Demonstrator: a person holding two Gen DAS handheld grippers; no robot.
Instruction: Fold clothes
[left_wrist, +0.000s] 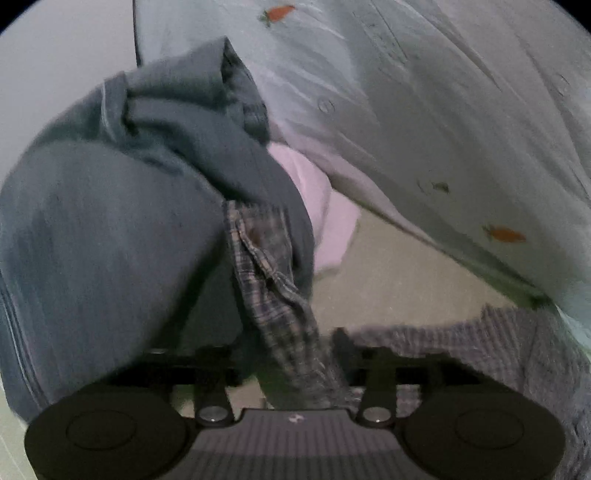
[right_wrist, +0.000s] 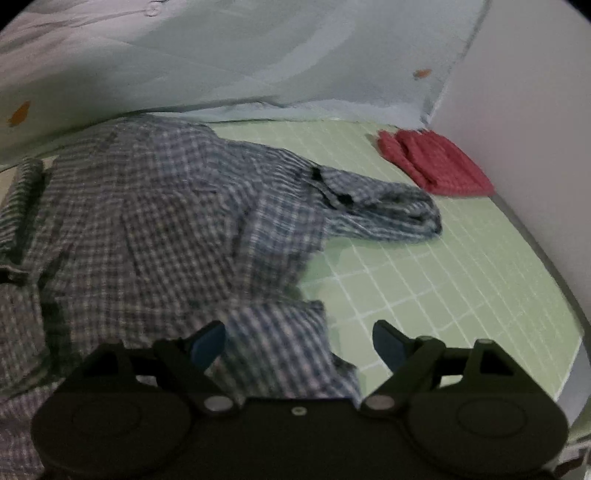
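Note:
A blue-and-white plaid shirt (right_wrist: 155, 221) lies crumpled on a green grid mat (right_wrist: 461, 277); one sleeve (right_wrist: 384, 206) stretches to the right. My right gripper (right_wrist: 299, 341) is open just above the shirt's near edge, with a fold of plaid cloth between its blue fingertips (right_wrist: 208, 341). My left gripper (left_wrist: 295, 354) is shut on a strip of the plaid shirt (left_wrist: 280, 295), which hangs up and away from the jaws. Its fingertips are hidden by the cloth.
A dark teal garment (left_wrist: 110, 221) bulks on the left of the left wrist view, with a pink cloth (left_wrist: 325, 221) behind it. A pale blue sheet with carrot prints (left_wrist: 443, 110) fills the back. A folded red cloth (right_wrist: 436, 166) lies by the white wall (right_wrist: 535, 129).

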